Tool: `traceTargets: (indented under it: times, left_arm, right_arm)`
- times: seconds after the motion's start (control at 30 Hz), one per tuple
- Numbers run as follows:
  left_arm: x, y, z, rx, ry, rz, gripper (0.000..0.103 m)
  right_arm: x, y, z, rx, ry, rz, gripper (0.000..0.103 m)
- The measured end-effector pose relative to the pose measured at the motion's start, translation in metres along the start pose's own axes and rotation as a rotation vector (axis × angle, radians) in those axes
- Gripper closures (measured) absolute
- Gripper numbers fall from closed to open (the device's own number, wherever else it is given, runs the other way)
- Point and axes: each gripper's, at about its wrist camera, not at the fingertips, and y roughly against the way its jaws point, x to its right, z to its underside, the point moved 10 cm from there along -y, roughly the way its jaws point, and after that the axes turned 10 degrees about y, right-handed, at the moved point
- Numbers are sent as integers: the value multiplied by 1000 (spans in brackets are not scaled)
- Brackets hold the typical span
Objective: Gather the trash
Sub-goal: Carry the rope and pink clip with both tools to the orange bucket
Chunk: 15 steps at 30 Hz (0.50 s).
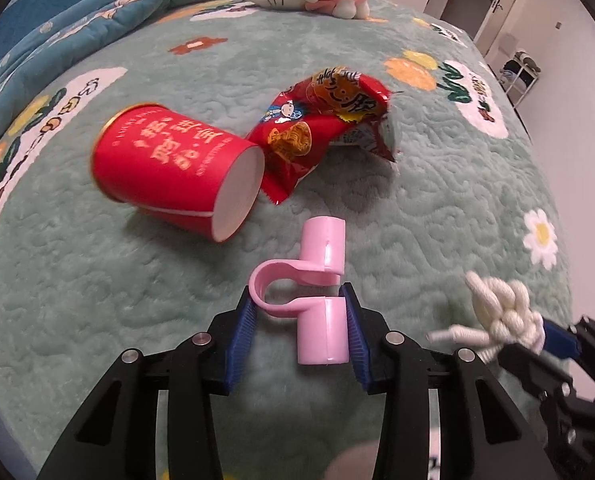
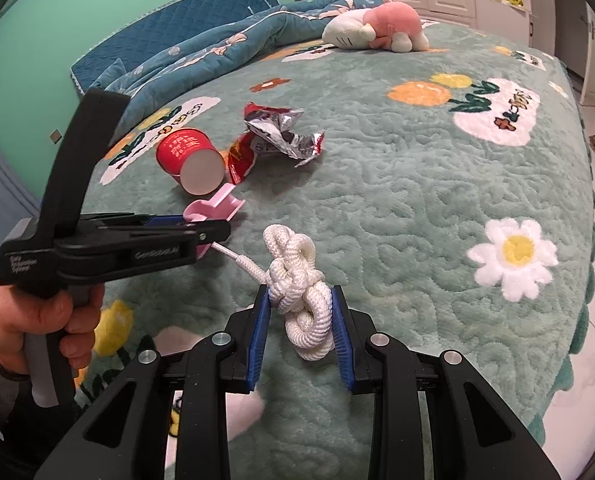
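The red paper cup lies on its side on the bed, its white base turned toward you and its long axis running away up and to the left, with the torn red snack wrapper touching it on the right. Both sit straight ahead of your left tongs and just beyond them, so that hand is much the nearer; from your right tongs they lie farther off, ahead and to the left. Neither hand is free, though: the left tongs are clamped on a pink plastic clip, and the right ones are closed around a knotted white rope. The left view shows the wrapper's printed face; the right view shows its silver lining, and also your left hand on its grip, with the rope's loose end reaching almost to the left tongs.
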Motion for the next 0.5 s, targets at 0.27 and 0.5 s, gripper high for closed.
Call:
traceTargets:
  times: [0.27,0.5]
  left_arm:
    - [-8,41,24,35,-49,-15,59]
    - [-4,71,51,46,-104,-14,59]
  right_arm:
    - [-19,16,-1,20,6,-7,73]
    - [-39,41,2,50,1,-9,73]
